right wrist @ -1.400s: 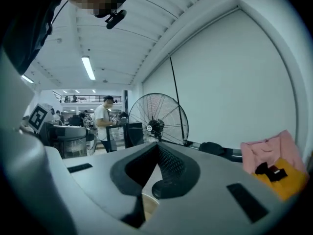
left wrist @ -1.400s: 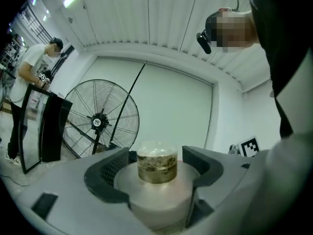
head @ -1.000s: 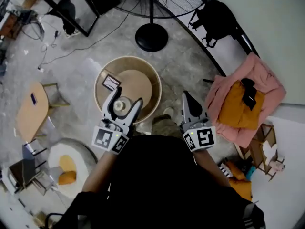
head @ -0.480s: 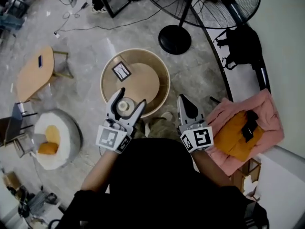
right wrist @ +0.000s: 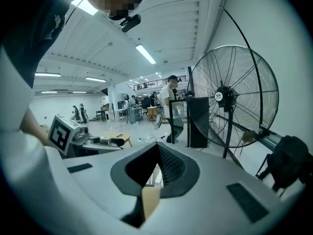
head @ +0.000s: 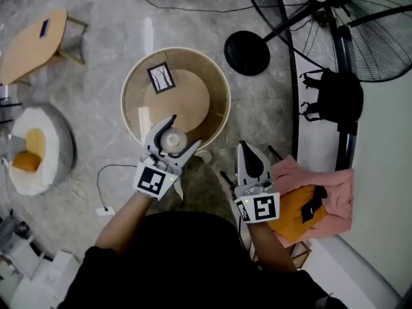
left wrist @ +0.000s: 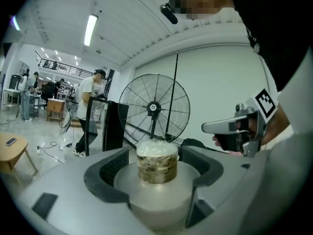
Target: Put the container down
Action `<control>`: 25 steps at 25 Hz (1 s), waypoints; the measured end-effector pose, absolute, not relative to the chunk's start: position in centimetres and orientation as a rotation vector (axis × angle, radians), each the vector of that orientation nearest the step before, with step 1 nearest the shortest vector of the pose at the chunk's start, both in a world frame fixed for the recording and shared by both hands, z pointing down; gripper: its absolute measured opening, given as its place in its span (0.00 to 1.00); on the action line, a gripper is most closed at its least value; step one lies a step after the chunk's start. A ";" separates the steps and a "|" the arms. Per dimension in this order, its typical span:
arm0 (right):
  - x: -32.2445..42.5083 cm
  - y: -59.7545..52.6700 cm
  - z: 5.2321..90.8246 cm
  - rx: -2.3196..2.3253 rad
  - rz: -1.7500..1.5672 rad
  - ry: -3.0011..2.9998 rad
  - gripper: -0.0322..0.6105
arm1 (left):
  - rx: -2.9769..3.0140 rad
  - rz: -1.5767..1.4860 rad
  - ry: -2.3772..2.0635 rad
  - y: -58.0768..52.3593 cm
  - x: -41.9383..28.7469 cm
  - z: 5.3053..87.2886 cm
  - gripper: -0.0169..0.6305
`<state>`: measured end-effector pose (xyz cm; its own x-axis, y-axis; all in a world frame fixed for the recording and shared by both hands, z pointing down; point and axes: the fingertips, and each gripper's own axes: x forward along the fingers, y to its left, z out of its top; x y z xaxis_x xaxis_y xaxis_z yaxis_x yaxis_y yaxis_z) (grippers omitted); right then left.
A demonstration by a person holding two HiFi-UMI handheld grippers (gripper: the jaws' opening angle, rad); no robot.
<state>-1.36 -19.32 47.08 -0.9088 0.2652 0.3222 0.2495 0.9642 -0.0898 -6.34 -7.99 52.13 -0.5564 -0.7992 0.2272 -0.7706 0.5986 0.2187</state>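
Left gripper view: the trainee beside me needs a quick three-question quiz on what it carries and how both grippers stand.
1. What stands between the jaws of the left gripper?
A) a container with a pale lid
B) a cable
C) nothing

2. True or false: the jaws of the right gripper are together, with nothing between them.

3. Fill in: in the head view, the container shows over the near edge of the round wooden ____.

Key: 1 A; 2 true; 3 table.
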 end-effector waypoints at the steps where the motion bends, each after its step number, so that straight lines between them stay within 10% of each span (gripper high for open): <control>1: -1.9 -19.3 48.6 -0.388 0.054 -2.760 0.08 | 1.263 -0.126 -2.529 -8.0 -6.9 53.9 0.56; 25: -4.7 -22.5 81.2 -0.320 0.204 -2.521 0.08 | 1.222 -0.006 -2.514 -17.5 -14.2 90.0 0.56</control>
<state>-4.68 -22.51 81.16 -0.8009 0.2717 0.5336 0.1822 0.9594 -0.2151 -14.18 -17.55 90.03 -0.5698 -0.7637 0.3036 -0.7623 0.6292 0.1521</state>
